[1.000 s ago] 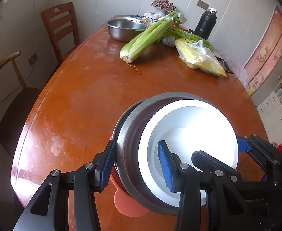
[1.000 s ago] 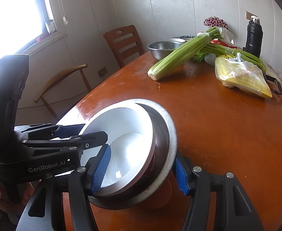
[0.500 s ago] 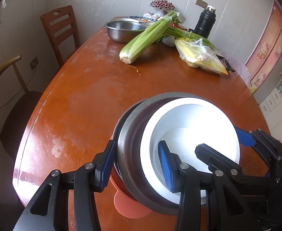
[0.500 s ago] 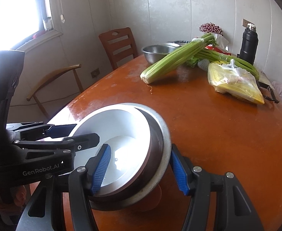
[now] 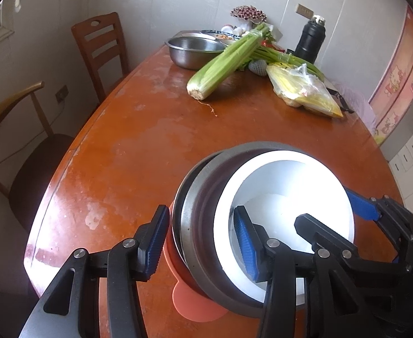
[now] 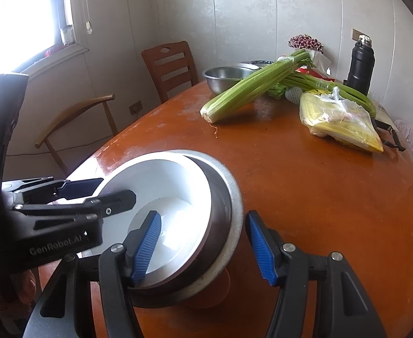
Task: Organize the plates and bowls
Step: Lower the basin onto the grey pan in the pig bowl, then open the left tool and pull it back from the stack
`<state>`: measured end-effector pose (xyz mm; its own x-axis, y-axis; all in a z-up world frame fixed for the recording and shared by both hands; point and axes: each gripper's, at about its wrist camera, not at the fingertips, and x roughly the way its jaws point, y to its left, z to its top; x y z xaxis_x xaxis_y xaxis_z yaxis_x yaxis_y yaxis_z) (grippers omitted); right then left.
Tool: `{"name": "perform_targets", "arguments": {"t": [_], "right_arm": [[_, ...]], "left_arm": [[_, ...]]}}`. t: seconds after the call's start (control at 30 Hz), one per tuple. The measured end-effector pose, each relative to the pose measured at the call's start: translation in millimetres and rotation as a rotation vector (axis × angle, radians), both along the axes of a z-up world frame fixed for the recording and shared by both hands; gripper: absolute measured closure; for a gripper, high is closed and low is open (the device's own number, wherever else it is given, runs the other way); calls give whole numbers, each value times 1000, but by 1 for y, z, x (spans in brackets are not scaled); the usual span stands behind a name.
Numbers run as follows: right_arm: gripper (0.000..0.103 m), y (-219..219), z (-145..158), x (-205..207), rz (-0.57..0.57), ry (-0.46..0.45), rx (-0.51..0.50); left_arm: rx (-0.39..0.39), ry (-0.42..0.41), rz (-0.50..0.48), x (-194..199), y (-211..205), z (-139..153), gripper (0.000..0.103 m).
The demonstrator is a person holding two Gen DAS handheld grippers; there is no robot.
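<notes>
Orange-brown oval table (image 5: 138, 146), glossy, wall behind.

Near end: stack of nested bowls, tilted. White bowl (image 5: 288, 208) innermost, inside a dark-walled steel bowl (image 5: 203, 225), over an orange dish (image 5: 195, 301) touching the tabletop.

Left gripper (image 5: 198, 239): straddles the stack's left rim, one blue pad outside, one inside the white bowl; jaws opening, outer pad just off the wall.

Right gripper (image 6: 203, 242): straddles the opposite rim; outer pad stands clear of the steel rim, not clamped.

Far end: celery (image 5: 229, 62), steel basin (image 5: 195, 50), bagged yellow produce (image 5: 305, 90), black flask (image 5: 310, 39). Two chairs alongside, one wooden (image 5: 102, 48).
</notes>
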<state>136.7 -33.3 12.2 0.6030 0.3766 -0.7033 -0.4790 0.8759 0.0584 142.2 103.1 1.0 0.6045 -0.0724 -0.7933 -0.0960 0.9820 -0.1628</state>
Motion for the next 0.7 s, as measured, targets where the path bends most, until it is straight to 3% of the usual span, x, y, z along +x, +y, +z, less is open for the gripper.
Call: {"name": "perform_targets", "arguments": {"t": [0.17,0.7], "right_arm": [[41,-4,2,0,-11,-9,10],[36,-22,21,-15,-64,-99,48]], "left_arm": [[3,-30,13,-5,1,10,47],[-9,-92,31,-41,-11,29,43]]}}
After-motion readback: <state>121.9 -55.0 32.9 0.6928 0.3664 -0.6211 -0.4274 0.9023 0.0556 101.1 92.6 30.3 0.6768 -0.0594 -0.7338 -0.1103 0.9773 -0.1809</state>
